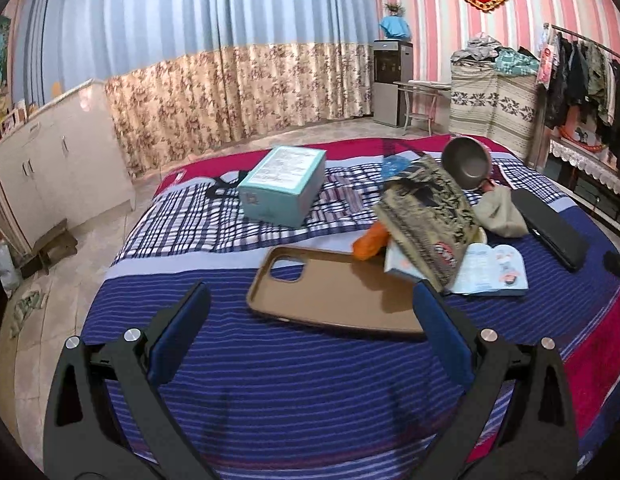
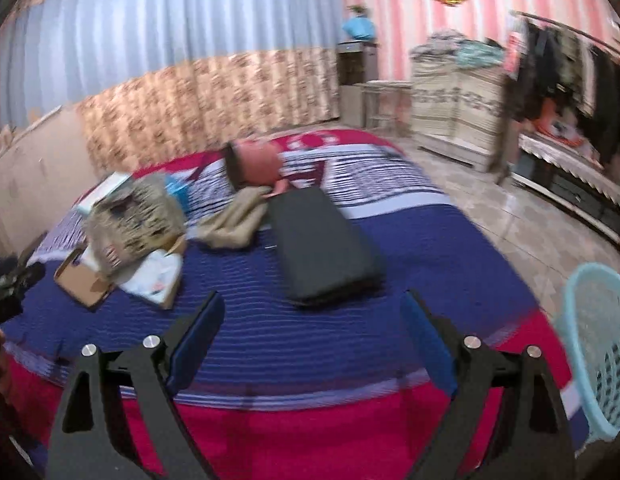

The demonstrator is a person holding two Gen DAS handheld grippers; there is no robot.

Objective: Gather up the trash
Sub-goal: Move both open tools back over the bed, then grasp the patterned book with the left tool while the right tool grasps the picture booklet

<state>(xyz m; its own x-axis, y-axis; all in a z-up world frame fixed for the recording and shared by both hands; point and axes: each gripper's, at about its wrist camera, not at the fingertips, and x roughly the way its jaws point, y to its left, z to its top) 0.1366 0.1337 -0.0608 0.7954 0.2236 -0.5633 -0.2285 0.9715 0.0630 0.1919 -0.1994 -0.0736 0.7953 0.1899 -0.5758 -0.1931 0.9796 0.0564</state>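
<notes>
Nothing is collected yet, I judge: my left tongs [image 1: 310, 312] and right tongs [image 2: 314, 320] both gape empty above the striped bedspread [image 1: 269, 380], the tan phone case [image 1: 330, 296], teal carton [image 1: 283, 186] and booklet [image 1: 492, 270] lie ahead, and the pale-blue lattice basket [image 2: 598, 352] waits at the near right.

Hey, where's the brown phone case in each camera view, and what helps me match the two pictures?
Left wrist view: the brown phone case lies on the bed's blue stripes, centre, just ahead of the left claw.
Right wrist view: it sits at the far left, partly under the patterned bag.
Shared landmark: the flat black case on the bedspread.
</notes>
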